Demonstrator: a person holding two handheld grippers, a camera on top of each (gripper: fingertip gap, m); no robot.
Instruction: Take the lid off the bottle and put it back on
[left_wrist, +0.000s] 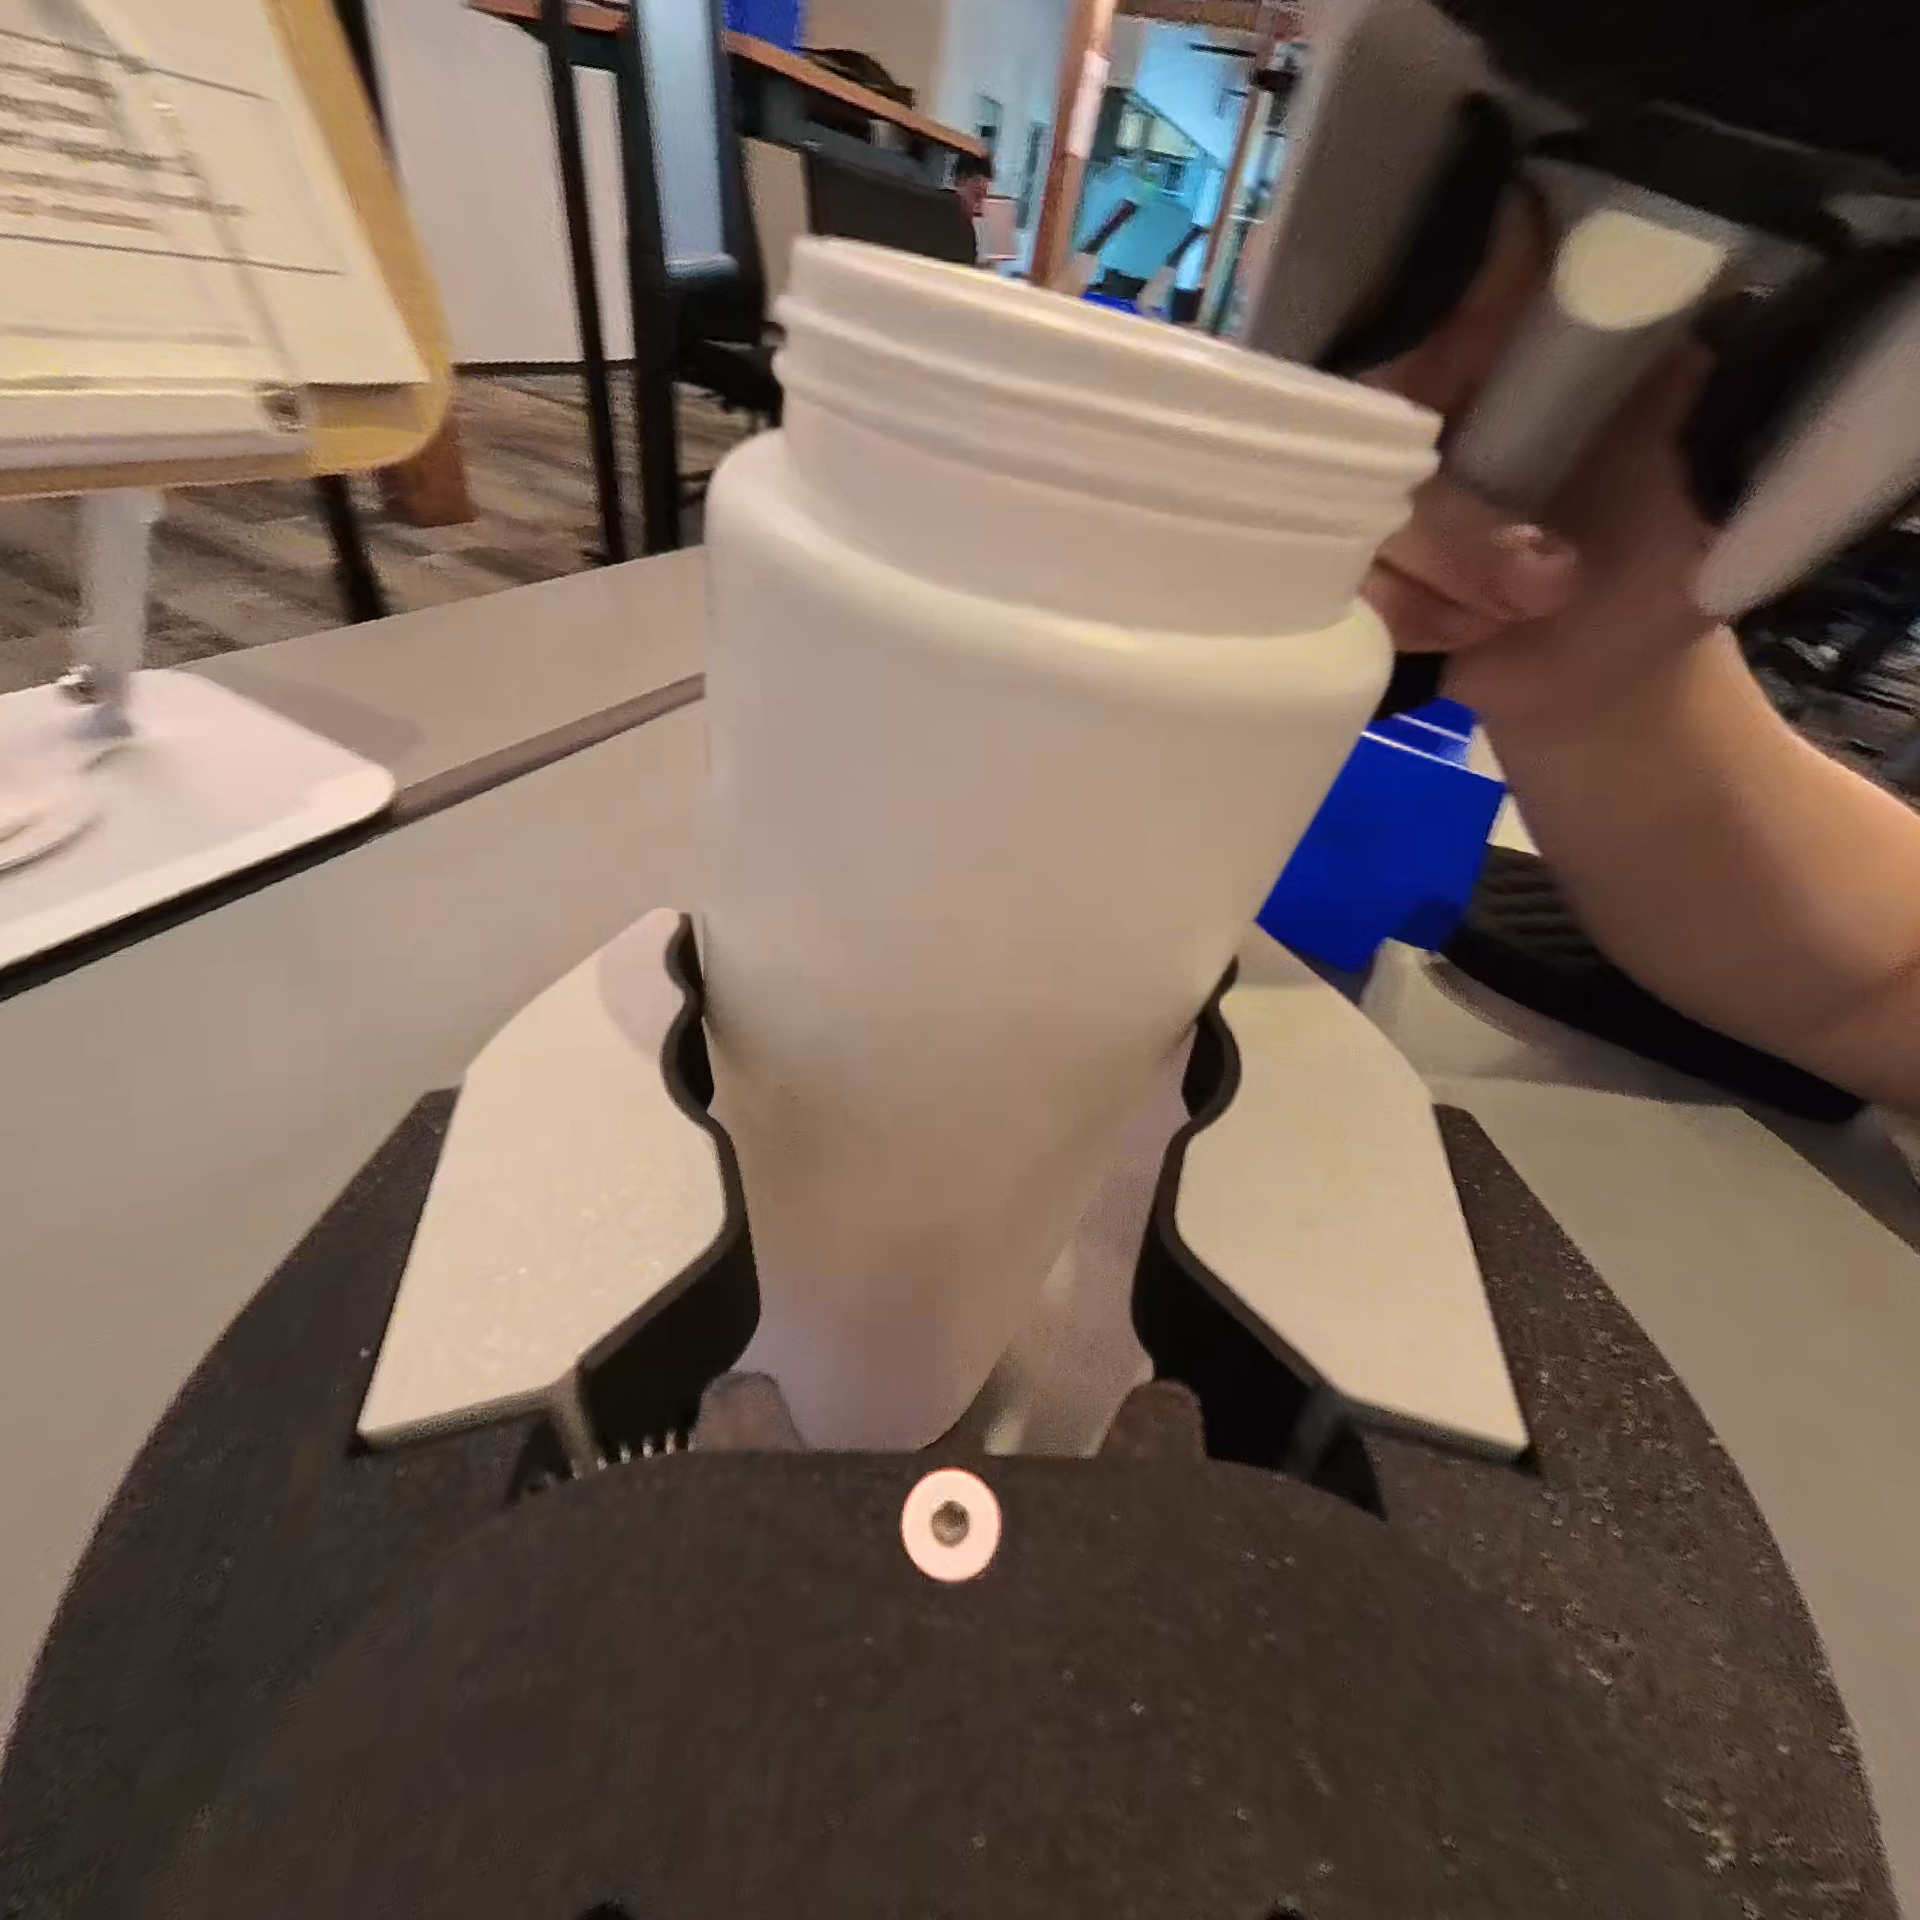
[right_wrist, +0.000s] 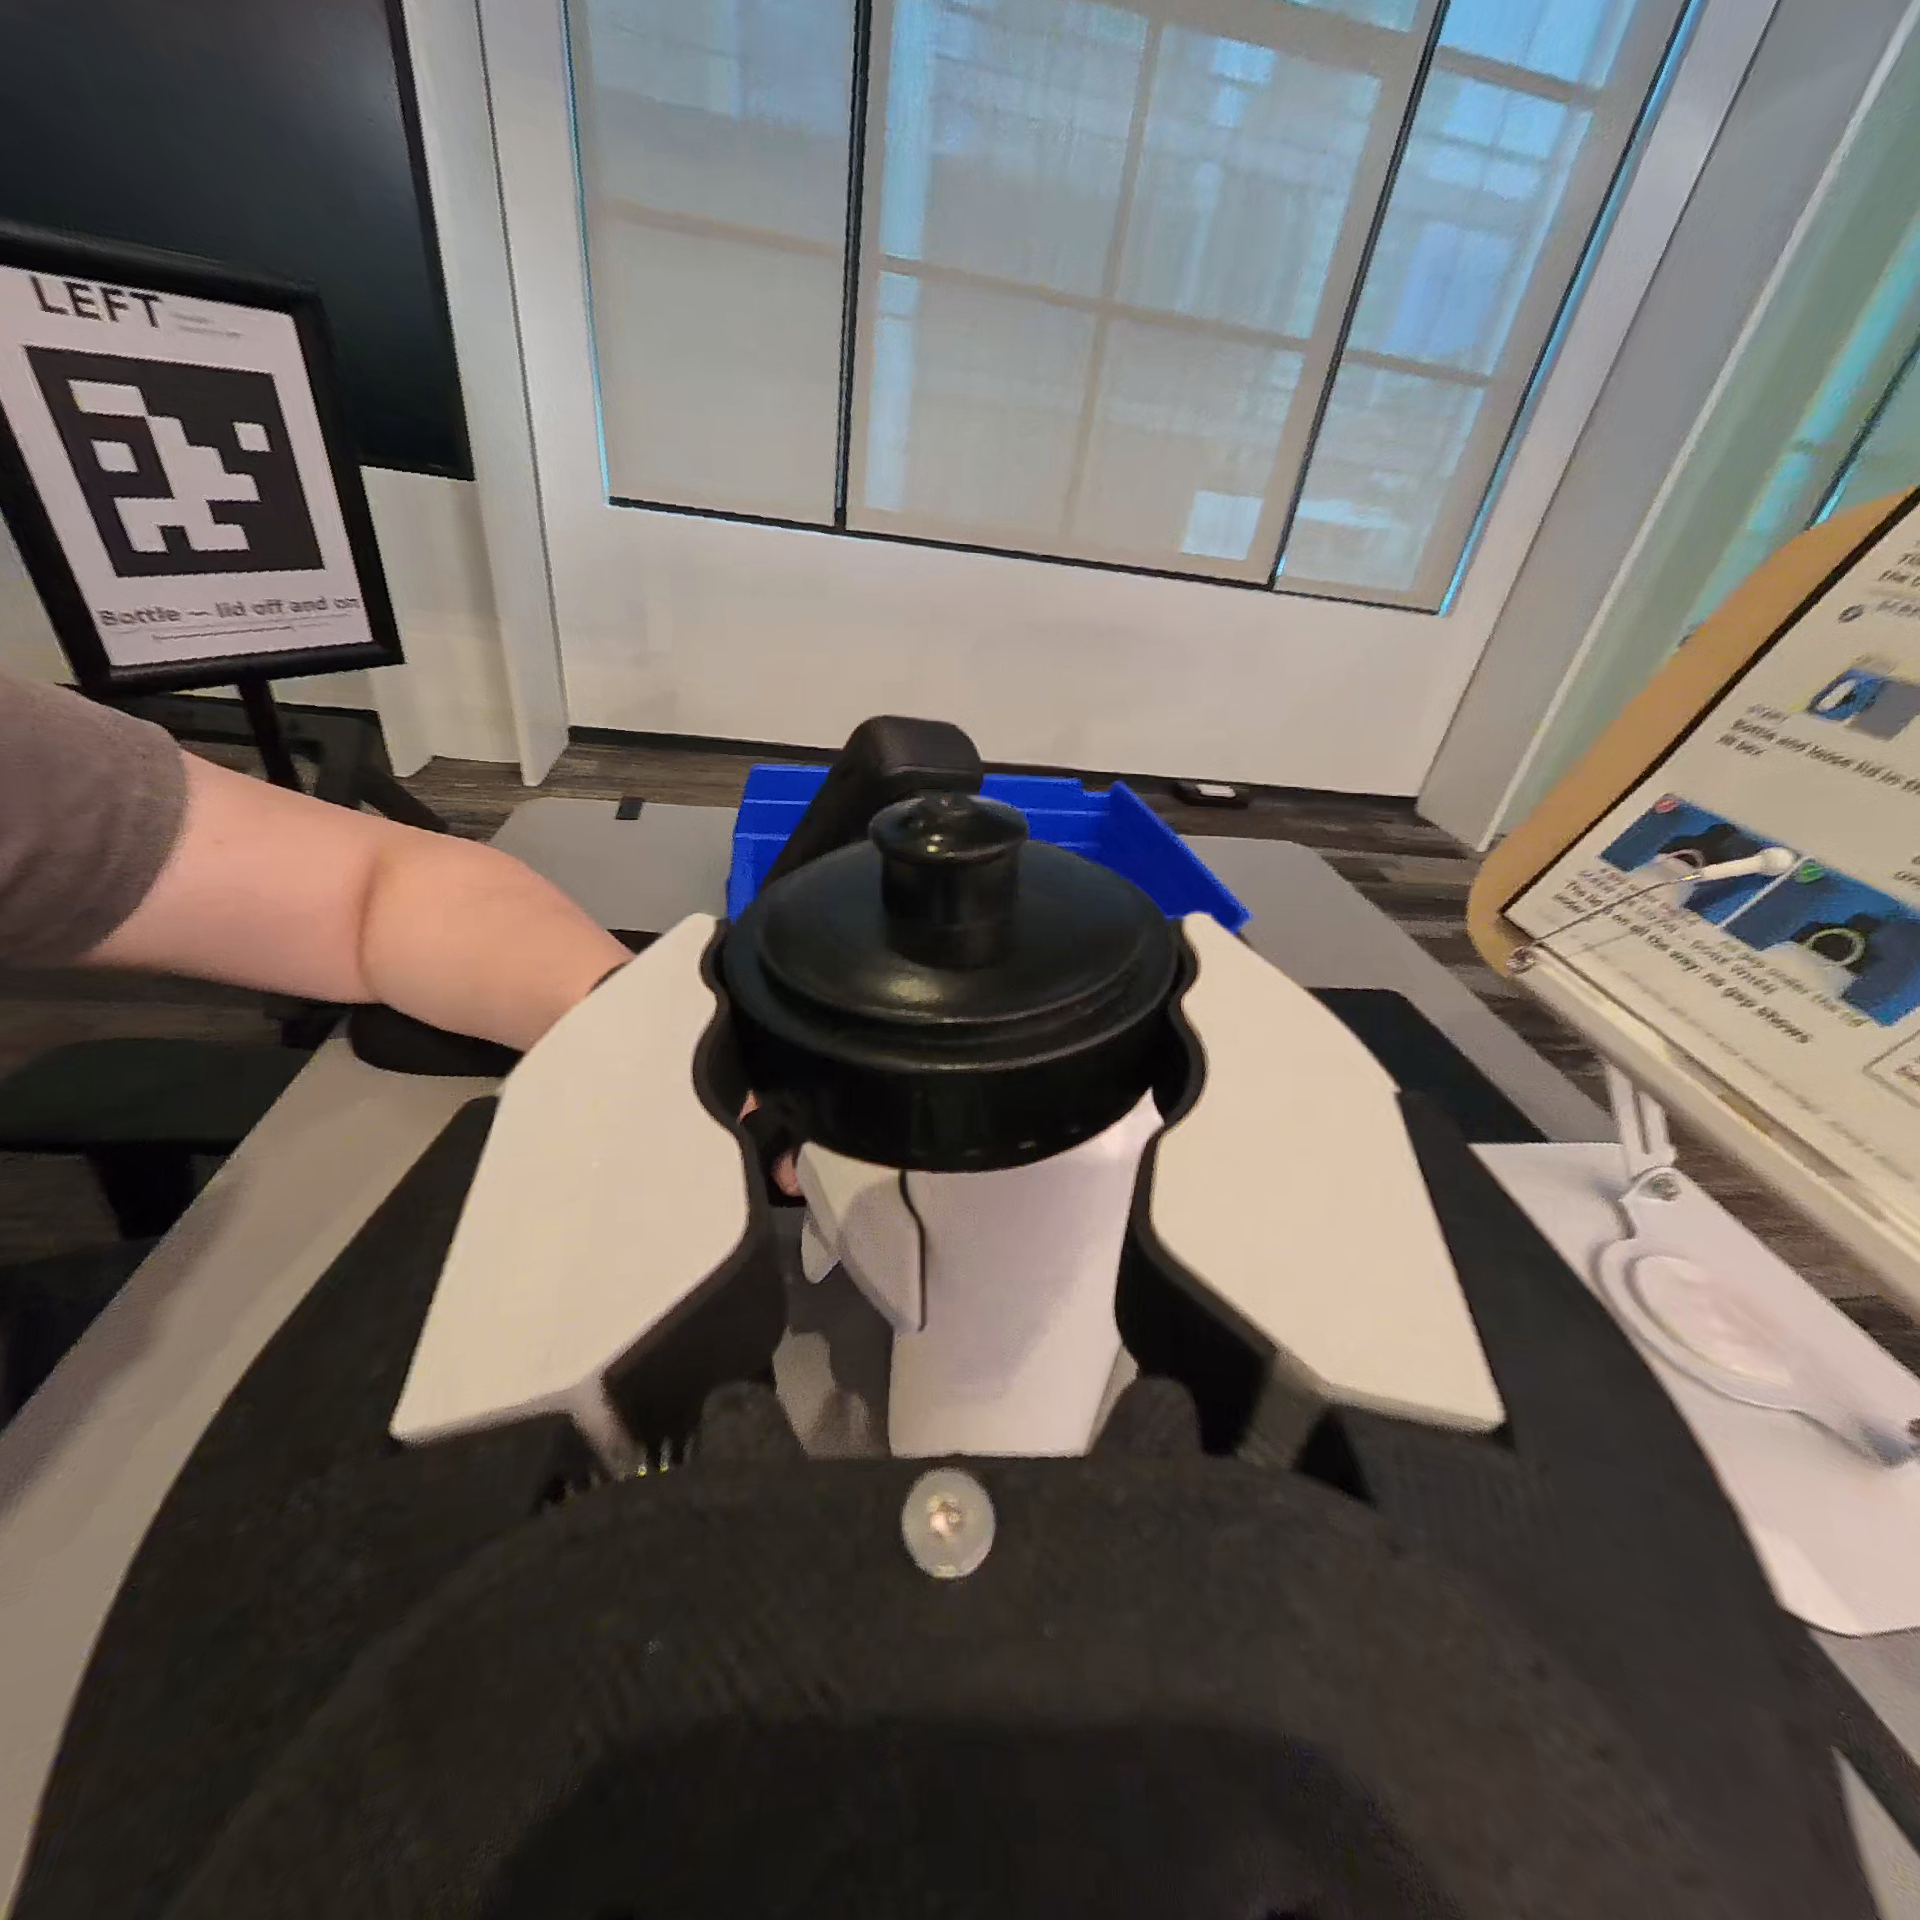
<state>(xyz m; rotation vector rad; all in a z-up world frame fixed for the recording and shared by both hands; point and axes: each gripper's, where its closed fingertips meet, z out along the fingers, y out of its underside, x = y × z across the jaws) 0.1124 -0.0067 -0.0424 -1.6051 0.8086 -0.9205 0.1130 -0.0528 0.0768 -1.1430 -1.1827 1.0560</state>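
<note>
In the left wrist view a white bottle (left_wrist: 997, 790) stands upright with no lid; its threaded neck is bare. My left gripper (left_wrist: 951, 956) is shut on the bottle's lower body. My right gripper (right_wrist: 948, 935) is shut on the black lid (right_wrist: 948, 997), which has a spout on top, and holds it just above the bottle (right_wrist: 1029, 1299). A left gripper finger (right_wrist: 873, 1236) shows below the lid. In the left wrist view the right gripper (left_wrist: 1621, 343) is blurred, up and to the right of the neck, and the lid itself is hidden there.
A grey table (left_wrist: 312, 1039) bears a white stand base (left_wrist: 156, 790) with an instruction board (left_wrist: 187, 260) at left. A blue bin (right_wrist: 1143, 831) sits behind the bottle. A marker sign (right_wrist: 177, 468) stands far left. The person's forearm (left_wrist: 1662, 831) reaches in from the right.
</note>
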